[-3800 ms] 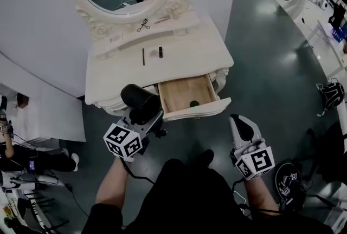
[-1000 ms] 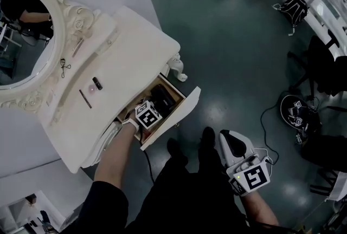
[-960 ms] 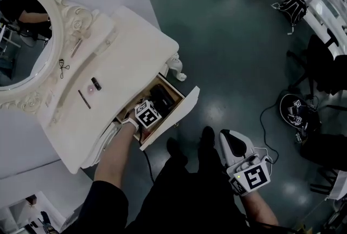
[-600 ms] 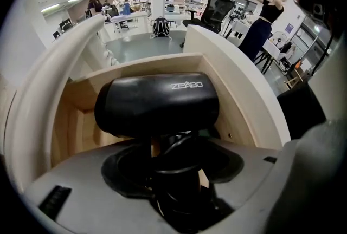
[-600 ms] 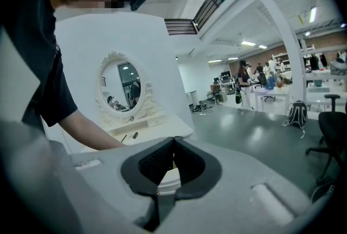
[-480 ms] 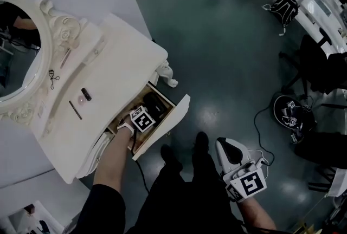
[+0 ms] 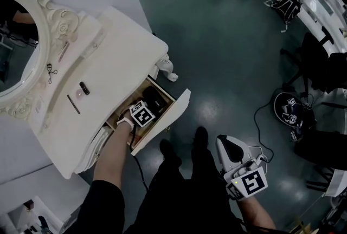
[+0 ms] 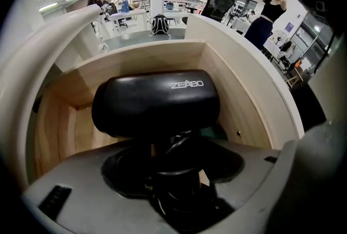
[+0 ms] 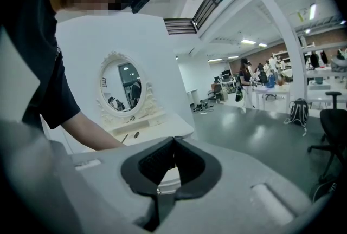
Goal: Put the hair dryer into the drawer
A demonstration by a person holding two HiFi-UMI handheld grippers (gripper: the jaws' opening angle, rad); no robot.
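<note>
Head view first: the drawer (image 7: 169, 117) stands pulled out from under the white tabletop (image 7: 111, 57), and the left claw (image 7: 147, 108) is down inside it, marker cube up, pointing steeply downward. The black hair dryer (image 7: 156, 101) lies in the drawer, just beyond the cube and toward the drawer's far end. The right claw (image 7: 224, 144) hangs well apart from the drawer, out over the dark floor (image 7: 227, 54) beside the person's legs.

Over to the left gripper view: we're looking into the drawer (image 8: 241, 95), pale wooden walls all round. The hair dryer (image 8: 157, 98) has its fat black body across the middle, low between those walls. Its handle, cord wrapped round it, runs back into the left claw (image 8: 174, 165), whose jaws stand wide but clamp that handle on both sides.

Now the right gripper view: the right claw (image 9: 172, 142) has its jaws brought together, tips meeting, nothing between them. It looks roughly level, toward the tabletop (image 9: 157, 131) above the drawer and the oval mirror (image 9: 123, 88) standing on it, with the person's bare forearm (image 9: 92, 135) reaching that way.
</note>
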